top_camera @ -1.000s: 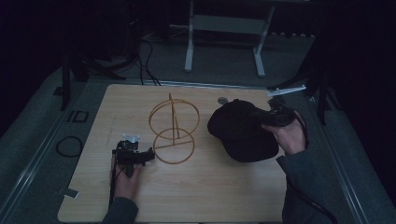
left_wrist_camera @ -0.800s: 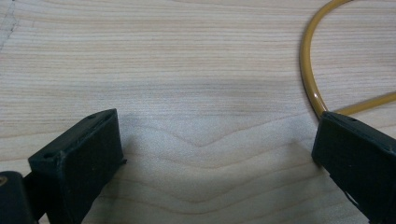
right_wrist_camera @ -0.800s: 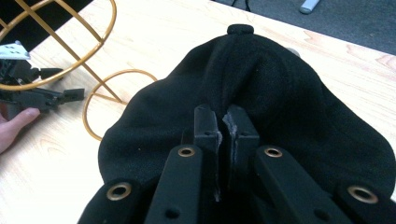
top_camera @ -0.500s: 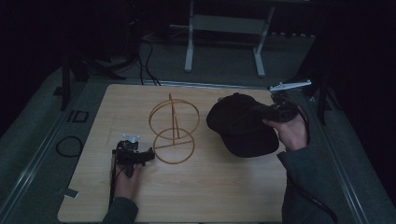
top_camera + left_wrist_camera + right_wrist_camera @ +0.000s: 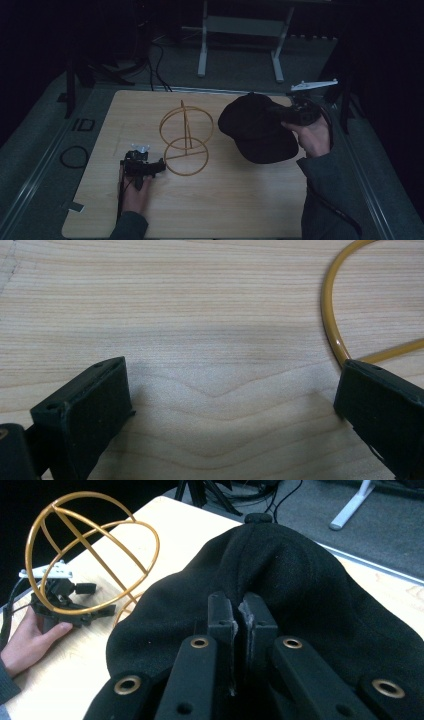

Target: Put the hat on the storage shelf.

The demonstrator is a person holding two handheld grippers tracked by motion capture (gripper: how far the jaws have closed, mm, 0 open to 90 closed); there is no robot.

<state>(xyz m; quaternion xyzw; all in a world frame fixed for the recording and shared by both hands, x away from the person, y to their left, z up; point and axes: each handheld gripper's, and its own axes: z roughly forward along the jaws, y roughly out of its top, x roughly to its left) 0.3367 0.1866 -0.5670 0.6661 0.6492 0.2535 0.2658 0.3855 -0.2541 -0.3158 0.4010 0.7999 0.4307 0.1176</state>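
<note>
A black cap (image 5: 255,127) hangs tilted over the right side of the wooden table (image 5: 225,200). My right gripper (image 5: 279,112) is shut on its fabric at the right edge. In the right gripper view the two jaws (image 5: 241,612) press together on the cap (image 5: 300,575). A gold wire hat stand (image 5: 186,137) stands mid-table, with a round base and a ring on top. My left gripper (image 5: 160,168) rests on the table just left of the stand's base. Its jaws (image 5: 230,405) stand wide open over bare wood, with the gold base wire (image 5: 330,315) beside the right jaw.
A metal frame on two legs (image 5: 240,30) and cables (image 5: 150,55) lie on the dark floor beyond the table. A cable loop (image 5: 74,156) lies on the floor at the left. The front half of the tabletop is bare wood.
The right gripper has lifted the cap a little and carried it slightly toward the far side. The left gripper has stayed where it was.
</note>
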